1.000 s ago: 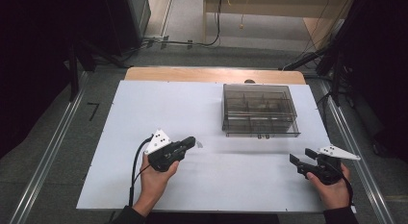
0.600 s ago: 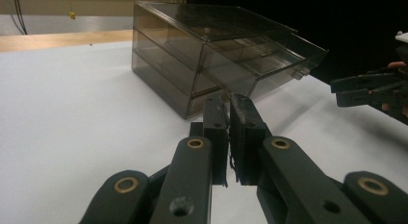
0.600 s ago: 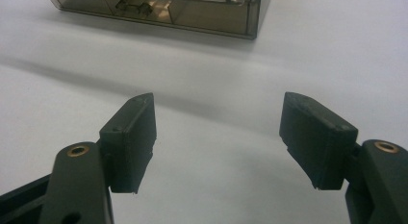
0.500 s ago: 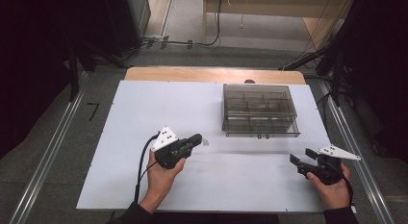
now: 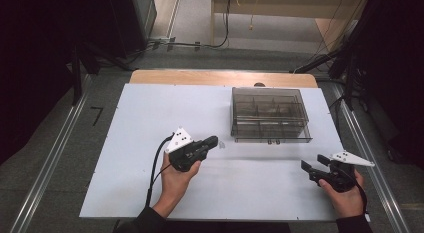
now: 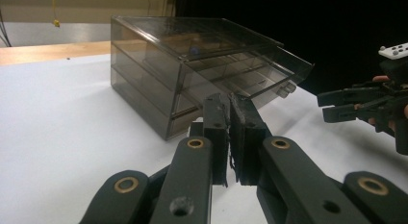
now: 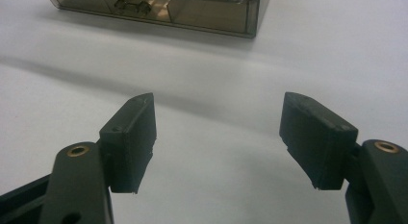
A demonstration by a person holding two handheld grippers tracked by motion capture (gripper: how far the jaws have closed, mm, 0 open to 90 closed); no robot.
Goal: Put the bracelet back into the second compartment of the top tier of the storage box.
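since a second ago, left gripper (image 5: 214, 141) has slid toward the smoky compartment box (image 5: 269, 114) at the white table's (image 5: 140, 123) far right, jaws pressed together, empty. right gripper (image 5: 311, 168) rests spread wide.

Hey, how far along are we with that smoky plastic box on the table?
Barely begun. The box sits with its lid down and latches showing. In hand: the left gripper, jaws shut and holding nothing, points at its near left corner, apart from it. The right gripper waits open on the table. Opening it is probably left.
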